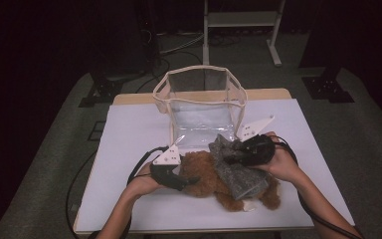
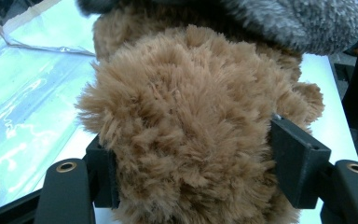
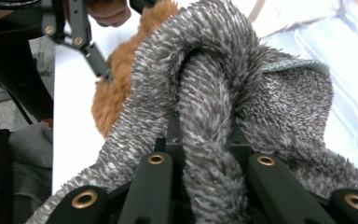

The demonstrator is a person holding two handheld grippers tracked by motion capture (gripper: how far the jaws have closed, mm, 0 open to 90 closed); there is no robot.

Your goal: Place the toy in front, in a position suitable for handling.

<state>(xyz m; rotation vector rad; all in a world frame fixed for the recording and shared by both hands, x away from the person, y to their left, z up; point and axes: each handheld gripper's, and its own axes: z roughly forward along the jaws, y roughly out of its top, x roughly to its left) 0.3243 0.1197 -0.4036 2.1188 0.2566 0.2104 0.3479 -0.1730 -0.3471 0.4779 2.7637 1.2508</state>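
A brown plush bear (image 1: 206, 174) lies on the white table top (image 1: 129, 134), partly covered by a grey fuzzy garment (image 1: 238, 172). My left gripper (image 1: 190, 180) is shut on one furry end of the bear (image 2: 186, 116), its fingers (image 2: 298, 163) pressing in from both sides. My right gripper (image 1: 225, 158) is shut on a bunched fold of the grey garment (image 3: 205, 107) above the bear. In the right gripper view the bear's brown fur (image 3: 116, 88) shows behind the cloth, and the left gripper (image 3: 93, 51) sits at the top left.
A clear plastic bag with cream trim (image 1: 199, 94) stands open just behind the bear, its flap lying on the table (image 2: 23, 107). A white metal stand (image 1: 241, 25) and cables are on the floor beyond the table.
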